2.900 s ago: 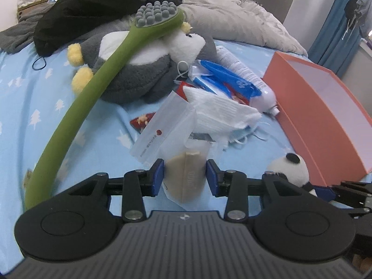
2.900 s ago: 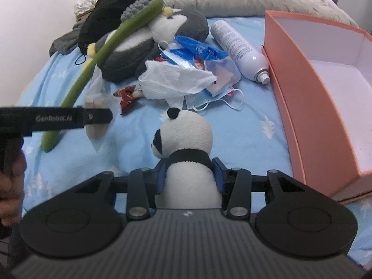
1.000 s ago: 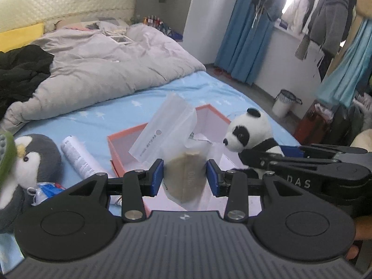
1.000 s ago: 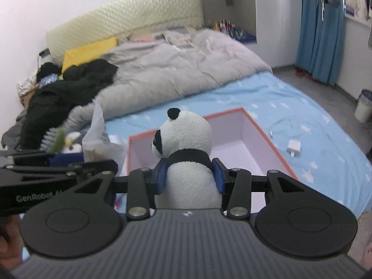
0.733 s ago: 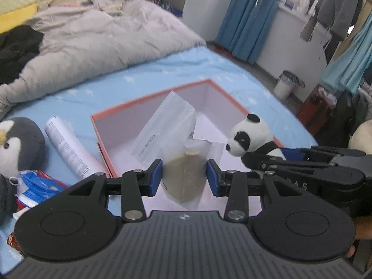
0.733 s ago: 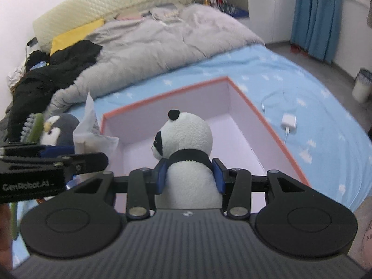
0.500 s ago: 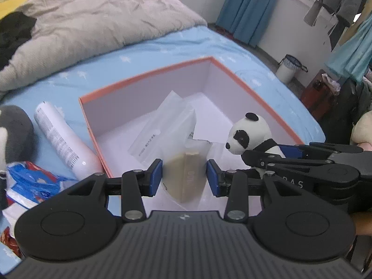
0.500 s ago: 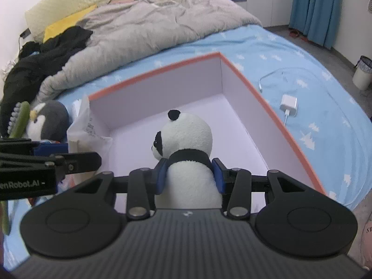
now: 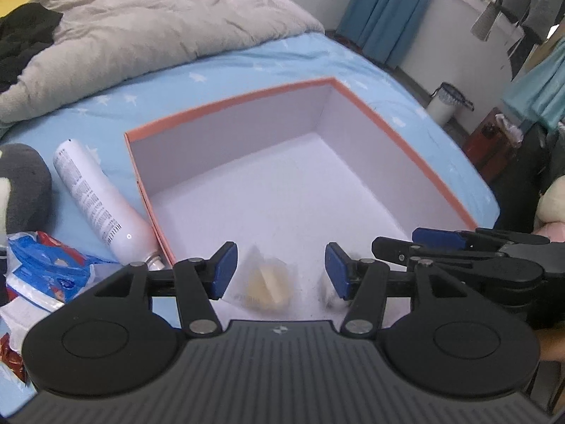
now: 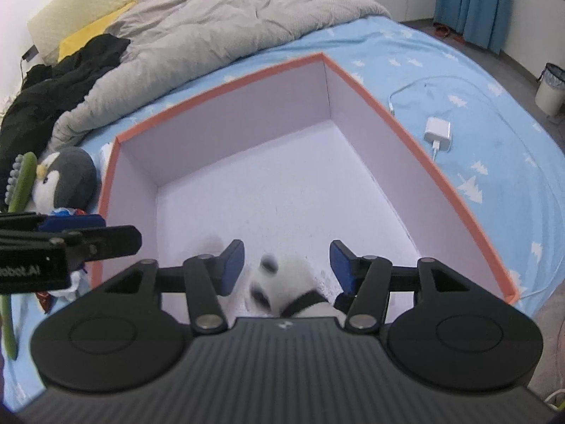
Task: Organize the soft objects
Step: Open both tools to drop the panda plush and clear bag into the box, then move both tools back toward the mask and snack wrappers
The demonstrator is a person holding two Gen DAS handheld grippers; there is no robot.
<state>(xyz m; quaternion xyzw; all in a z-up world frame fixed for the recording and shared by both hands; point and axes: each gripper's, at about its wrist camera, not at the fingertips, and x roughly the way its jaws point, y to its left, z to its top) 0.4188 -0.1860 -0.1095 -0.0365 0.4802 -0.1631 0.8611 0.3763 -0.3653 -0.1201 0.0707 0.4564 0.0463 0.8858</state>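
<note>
Left gripper (image 9: 278, 270) stands spread wide; the clear packet (image 9: 265, 283) lies blurred below it, on the floor of the orange box (image 9: 226, 100). Right gripper (image 10: 286, 266) is likewise spread, the panda plush (image 10: 293, 291) loose beneath it inside the box (motion-blurred). Judgement: release step for both items. Next move calls for lifting clear and turning to the penguin plush (image 10: 65, 180) outside the box's left wall. Legible writing: "obot.AI" on the left tool body; spray can (image 9: 95, 201) print is unreadable.

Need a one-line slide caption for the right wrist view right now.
Right gripper open above the orange box, the blurred panda plush loose between its fingers.
</note>
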